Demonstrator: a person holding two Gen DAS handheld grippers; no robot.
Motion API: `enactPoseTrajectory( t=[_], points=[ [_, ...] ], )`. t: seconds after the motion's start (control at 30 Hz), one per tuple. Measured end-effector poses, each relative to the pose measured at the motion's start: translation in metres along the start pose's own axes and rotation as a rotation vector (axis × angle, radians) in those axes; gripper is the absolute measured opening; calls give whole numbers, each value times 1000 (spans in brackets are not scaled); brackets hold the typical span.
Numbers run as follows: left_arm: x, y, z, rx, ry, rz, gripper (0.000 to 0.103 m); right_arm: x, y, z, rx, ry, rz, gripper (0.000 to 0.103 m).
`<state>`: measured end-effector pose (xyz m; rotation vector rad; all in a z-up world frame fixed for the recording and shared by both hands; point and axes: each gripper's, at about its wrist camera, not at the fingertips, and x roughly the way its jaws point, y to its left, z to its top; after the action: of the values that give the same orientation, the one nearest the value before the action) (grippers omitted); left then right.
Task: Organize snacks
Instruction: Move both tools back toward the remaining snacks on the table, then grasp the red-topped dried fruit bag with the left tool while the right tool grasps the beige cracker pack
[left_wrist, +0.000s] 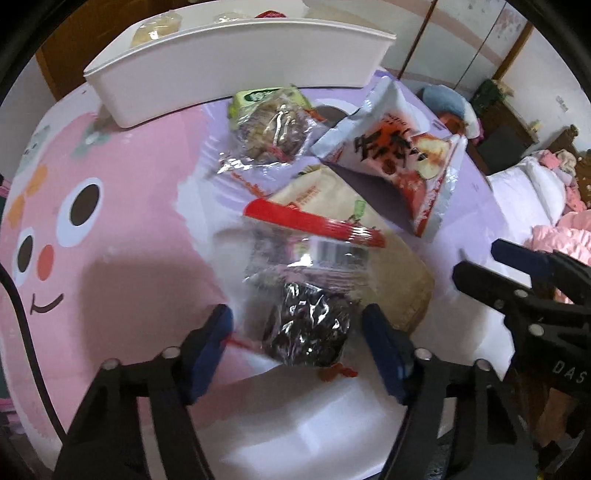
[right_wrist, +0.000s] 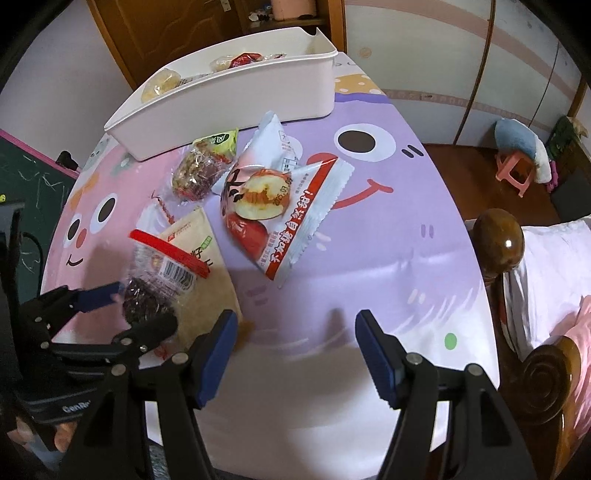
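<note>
A clear packet with a red strip, holding a dark snack (left_wrist: 308, 328) (right_wrist: 142, 301), lies on a beige packet (left_wrist: 332, 206) (right_wrist: 201, 243). My left gripper (left_wrist: 299, 338) (right_wrist: 146, 304) straddles the dark snack, its blue pads close beside the wrapper with a small gap on each side. My right gripper (right_wrist: 295, 332) (left_wrist: 476, 258) stands open over bare tablecloth, nothing between its fingers. Further back lie an apple-chip bag (left_wrist: 399, 155) (right_wrist: 273, 206) and a green-topped nut packet (left_wrist: 273, 125) (right_wrist: 203, 166). A white bin (left_wrist: 236, 74) (right_wrist: 236, 99) at the far edge holds several snacks.
The round table wears a pink and purple cartoon cover (right_wrist: 388, 240). A bed with wooden posts (right_wrist: 498, 236) stands close on the right. A pink stool (right_wrist: 517, 171) is on the floor beyond, and a green chalkboard (right_wrist: 29, 181) at the left.
</note>
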<state>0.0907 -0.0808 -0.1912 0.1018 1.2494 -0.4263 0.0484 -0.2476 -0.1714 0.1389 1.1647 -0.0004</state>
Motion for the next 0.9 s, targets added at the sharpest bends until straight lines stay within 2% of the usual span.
enactPoseTrajectory(
  t=[0.1,0.17,0.53,0.73,0.83,0.9],
  points=[
    [-4,5,0,-8,-11,-1,52,1,4,-1,-9,4,3,66],
    [-4,14,-1,-38,-2,-13,39,2,8,0,-18,6,7,66],
    [-19,71,-16,-198,-24,-19,38,19,58,-2,-162,57,107,66],
    [-17,74,-15,-208,-33,-35,38,40,76,6,-229,78,43,67],
    [-16,71,-16,-201,-35,-35,39,43,84,8,-268,56,13,68],
    [-21,77,-20,-200,-38,-38,39,44,92,6,-309,28,-18,59]
  ],
)
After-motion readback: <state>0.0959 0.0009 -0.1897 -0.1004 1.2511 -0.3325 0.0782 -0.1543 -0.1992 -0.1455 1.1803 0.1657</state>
